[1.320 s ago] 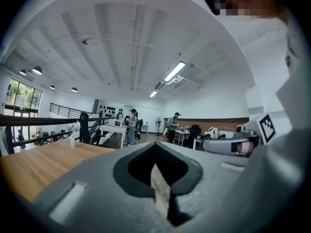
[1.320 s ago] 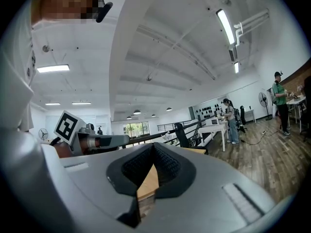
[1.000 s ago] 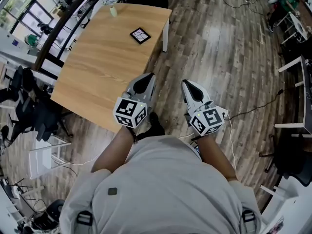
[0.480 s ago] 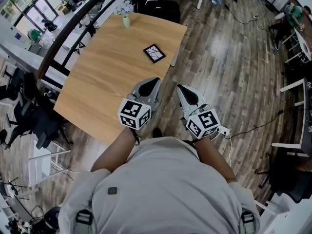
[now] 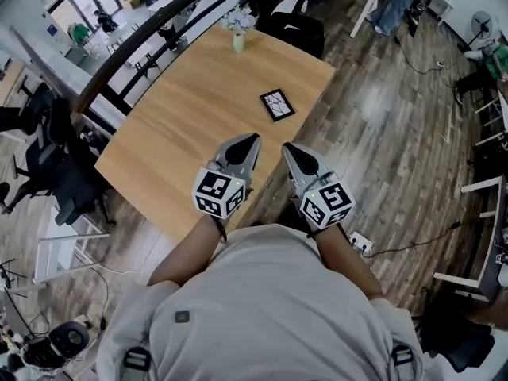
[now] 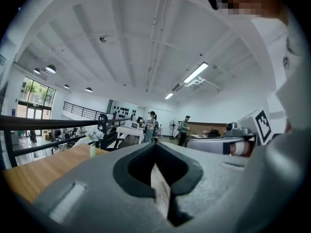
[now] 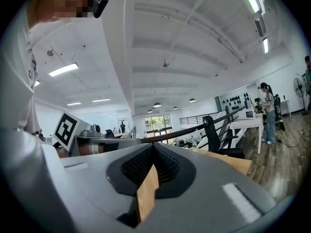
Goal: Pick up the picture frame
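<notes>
Black picture frame [image 5: 277, 105] lies well beyond left gripper [image 5: 251, 140] and right gripper [image 5: 289, 148].

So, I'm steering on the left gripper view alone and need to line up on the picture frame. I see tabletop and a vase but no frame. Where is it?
Observer: The black rectangular picture frame lies flat on the light wooden table. In the head view it is near the table's right-hand edge, ahead of the left gripper and apart from it.
Operator: And the right gripper?
Observer: The right gripper has its jaws together on nothing. It hangs just off the table's edge, over the wooden plank floor.
Operator: Anything close to the frame?
Observer: No. The small pale vase of white flowers stands well beyond it, at the far edge.
</notes>
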The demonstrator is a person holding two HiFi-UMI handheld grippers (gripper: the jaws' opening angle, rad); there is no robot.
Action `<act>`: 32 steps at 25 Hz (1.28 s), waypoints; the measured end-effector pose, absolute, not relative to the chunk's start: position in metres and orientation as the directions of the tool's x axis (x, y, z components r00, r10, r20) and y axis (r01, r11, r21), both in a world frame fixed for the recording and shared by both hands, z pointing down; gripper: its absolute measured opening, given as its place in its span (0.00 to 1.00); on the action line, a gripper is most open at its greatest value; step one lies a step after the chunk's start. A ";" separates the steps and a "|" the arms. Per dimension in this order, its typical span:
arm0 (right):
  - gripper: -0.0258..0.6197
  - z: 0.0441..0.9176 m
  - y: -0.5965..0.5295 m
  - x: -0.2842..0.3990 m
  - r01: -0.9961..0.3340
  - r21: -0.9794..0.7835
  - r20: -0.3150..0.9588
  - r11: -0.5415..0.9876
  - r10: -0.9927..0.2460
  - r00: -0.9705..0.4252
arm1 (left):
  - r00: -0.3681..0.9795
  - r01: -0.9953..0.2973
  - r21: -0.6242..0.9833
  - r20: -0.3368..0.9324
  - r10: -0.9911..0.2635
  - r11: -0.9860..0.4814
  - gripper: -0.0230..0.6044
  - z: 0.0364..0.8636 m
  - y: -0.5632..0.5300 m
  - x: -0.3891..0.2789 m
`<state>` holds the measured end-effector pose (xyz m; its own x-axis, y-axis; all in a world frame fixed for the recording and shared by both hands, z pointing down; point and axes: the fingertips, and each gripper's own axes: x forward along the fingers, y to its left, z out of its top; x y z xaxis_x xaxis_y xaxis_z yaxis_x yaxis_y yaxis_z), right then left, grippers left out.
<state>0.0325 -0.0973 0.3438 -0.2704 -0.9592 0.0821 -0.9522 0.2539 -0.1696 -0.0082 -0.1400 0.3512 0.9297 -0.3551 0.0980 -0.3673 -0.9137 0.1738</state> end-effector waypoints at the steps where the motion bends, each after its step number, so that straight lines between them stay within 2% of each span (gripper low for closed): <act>1: 0.05 0.343 -0.106 0.029 -0.948 -0.169 0.083 0.271 -0.954 -0.288 | 0.924 -0.383 0.174 0.099 -0.371 -0.907 0.04 0.351 -0.147 -0.012; 12: 0.05 0.358 -0.208 0.041 -0.871 -0.198 0.086 0.451 -0.877 -0.473 | 0.839 -0.543 0.170 0.132 -0.527 -0.822 0.04 0.367 -0.232 -0.005; 21: 0.05 0.372 -0.290 0.121 -0.833 -0.208 0.113 0.512 -0.834 -0.541 | 0.785 -0.618 0.181 0.191 -0.590 -0.765 0.04 0.386 -0.305 0.065; 32: 0.05 0.429 -0.372 0.220 -0.798 -0.245 0.229 0.550 -0.767 -0.599 | 0.708 -0.703 0.227 0.314 -0.633 -0.674 0.04 0.443 -0.380 0.139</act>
<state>0.2205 -0.3721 0.4294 -0.5989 -0.7674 0.2288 -0.7984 0.5499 -0.2453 0.1391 -0.3804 0.4425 0.7076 -0.6330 0.3139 -0.7033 -0.6738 0.2267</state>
